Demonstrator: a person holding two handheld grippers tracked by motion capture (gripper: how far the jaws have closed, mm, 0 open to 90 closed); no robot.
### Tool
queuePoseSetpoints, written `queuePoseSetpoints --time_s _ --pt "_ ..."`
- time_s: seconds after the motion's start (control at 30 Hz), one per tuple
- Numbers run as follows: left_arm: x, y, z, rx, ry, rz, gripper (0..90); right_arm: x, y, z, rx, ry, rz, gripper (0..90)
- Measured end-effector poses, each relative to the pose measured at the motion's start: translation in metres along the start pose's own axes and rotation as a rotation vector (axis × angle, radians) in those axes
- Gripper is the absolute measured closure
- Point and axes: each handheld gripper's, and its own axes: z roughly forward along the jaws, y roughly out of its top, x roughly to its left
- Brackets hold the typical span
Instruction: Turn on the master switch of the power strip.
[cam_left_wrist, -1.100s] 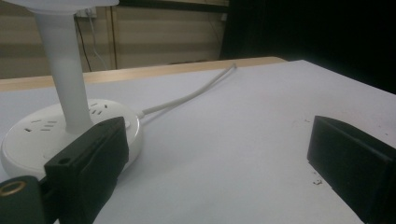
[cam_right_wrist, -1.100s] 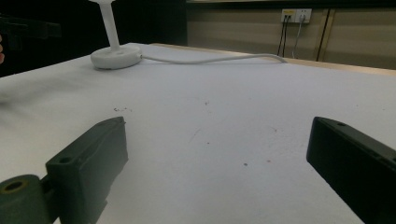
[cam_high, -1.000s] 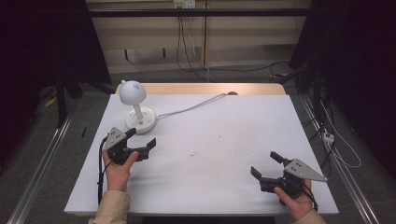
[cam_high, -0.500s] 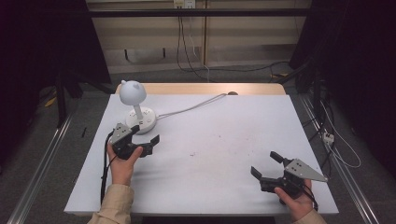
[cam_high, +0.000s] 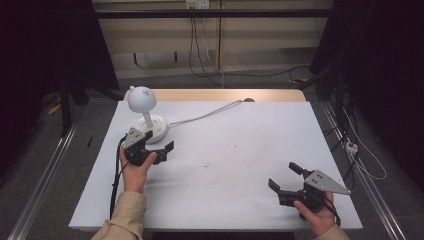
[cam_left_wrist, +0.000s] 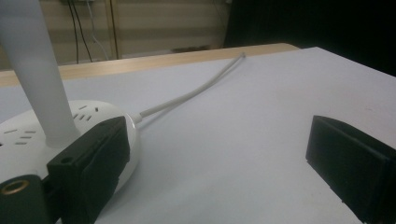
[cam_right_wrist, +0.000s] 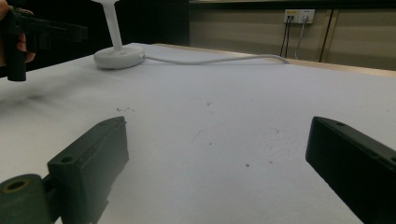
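White table (cam_high: 235, 150), seen from above. Far left: a white desk lamp (cam_high: 145, 112) with a round base, upright stem and domed head; its white cable (cam_high: 210, 115) runs right and far toward the table's wooden edge. Just near the base, the left gripper (cam_high: 159, 148) is held with jaws spread wide and empty; in the left gripper view one jaw lies right beside the lamp base (cam_left_wrist: 70, 135). Near right: the right gripper (cam_high: 286, 176), jaws likewise parted, nothing between them, over bare tabletop.
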Motion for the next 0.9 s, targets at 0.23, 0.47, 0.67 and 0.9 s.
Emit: queuePoseSetpoints --time_s 0.23,0.47,0.67,0.9 --pt "-0.001 0.003 0.006 -0.002 -0.004 0.005 5.8 0.0 0.0 0.0 0.004 0.002 -0.006 5.8" --pt "0.002 0.002 0.008 0.0 0.009 0.001 5.8 -0.001 0.0 0.0 0.004 0.003 -0.006 5.8" --pt "0.004 0.004 0.012 0.024 0.016 -0.006 4.6 0.0 0.0 0.0 0.004 0.004 -0.006 5.8" --pt "0.005 0.004 0.017 0.037 0.025 -0.007 9.1 0.0 0.0 0.0 0.003 0.002 -0.009 5.8"
